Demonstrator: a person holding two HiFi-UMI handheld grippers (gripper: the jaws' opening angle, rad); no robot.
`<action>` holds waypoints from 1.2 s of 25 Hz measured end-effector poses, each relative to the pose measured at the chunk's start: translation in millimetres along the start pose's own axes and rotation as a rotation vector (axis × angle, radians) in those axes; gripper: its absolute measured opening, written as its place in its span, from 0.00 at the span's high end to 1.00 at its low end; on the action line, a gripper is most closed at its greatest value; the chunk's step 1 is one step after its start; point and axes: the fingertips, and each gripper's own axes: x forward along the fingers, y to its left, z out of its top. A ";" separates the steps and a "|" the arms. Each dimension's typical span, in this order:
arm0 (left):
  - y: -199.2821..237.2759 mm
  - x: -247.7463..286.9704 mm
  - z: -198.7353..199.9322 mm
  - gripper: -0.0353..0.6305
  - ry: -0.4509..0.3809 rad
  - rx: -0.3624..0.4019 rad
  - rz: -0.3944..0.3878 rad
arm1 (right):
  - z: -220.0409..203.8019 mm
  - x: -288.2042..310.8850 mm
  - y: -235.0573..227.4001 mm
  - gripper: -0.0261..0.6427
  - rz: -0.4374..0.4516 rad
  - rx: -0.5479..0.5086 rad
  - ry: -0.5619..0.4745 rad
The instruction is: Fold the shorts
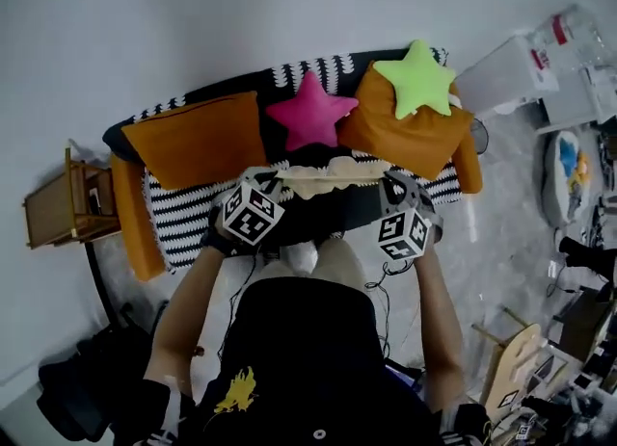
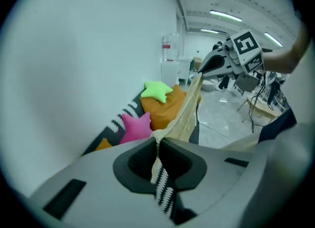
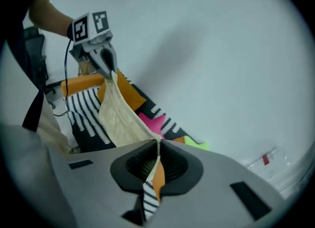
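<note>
Cream shorts (image 1: pixel 328 178) hang stretched in the air between my two grippers, above the sofa. My left gripper (image 1: pixel 274 178) is shut on one end of the cloth, which runs out from between its jaws (image 2: pixel 158 141). My right gripper (image 1: pixel 388 180) is shut on the other end (image 3: pixel 158 143). In the left gripper view the shorts (image 2: pixel 188 111) lead up to the right gripper (image 2: pixel 199 73). The right gripper view shows the cloth (image 3: pixel 118 116) sloping up to the left gripper (image 3: pixel 112 72). The lower part of the shorts is hidden behind the grippers and my body.
Under the shorts stands a sofa (image 1: pixel 183 223) with a black-and-white striped cover, two orange cushions (image 1: pixel 198 136), a pink star pillow (image 1: pixel 310 112) and a green star pillow (image 1: pixel 416 78). A wooden side table (image 1: pixel 63 208) is at the left; boxes and gear (image 1: pixel 569 78) crowd the floor at the right.
</note>
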 end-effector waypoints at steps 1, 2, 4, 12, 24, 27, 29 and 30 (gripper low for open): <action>12.5 -15.2 16.5 0.90 -0.043 0.048 0.006 | 15.1 -11.7 -10.5 0.91 -0.038 -0.020 0.001; 25.0 -29.8 34.7 0.90 -0.085 0.091 0.004 | 29.3 -22.6 -23.3 0.91 -0.066 -0.016 -0.001; 45.4 -57.6 70.3 0.90 -0.142 0.159 -0.033 | 54.2 -40.1 -49.3 0.91 -0.088 0.037 -0.013; 83.5 -130.2 157.5 0.90 -0.202 0.275 -0.022 | 111.2 -88.4 -97.9 0.91 -0.126 0.269 -0.078; 15.4 -9.7 -58.9 0.90 0.142 0.208 -0.181 | -31.7 -15.8 115.6 0.91 0.223 0.527 0.223; 9.2 -1.0 -69.5 0.90 0.146 0.160 -0.243 | -41.9 -15.9 123.9 0.91 0.245 0.577 0.215; 4.3 7.4 -67.9 0.90 0.139 0.165 -0.265 | -47.9 -15.3 125.1 0.91 0.248 0.579 0.229; 1.0 11.3 -65.4 0.90 0.140 0.170 -0.270 | -52.1 -16.3 123.6 0.91 0.240 0.574 0.239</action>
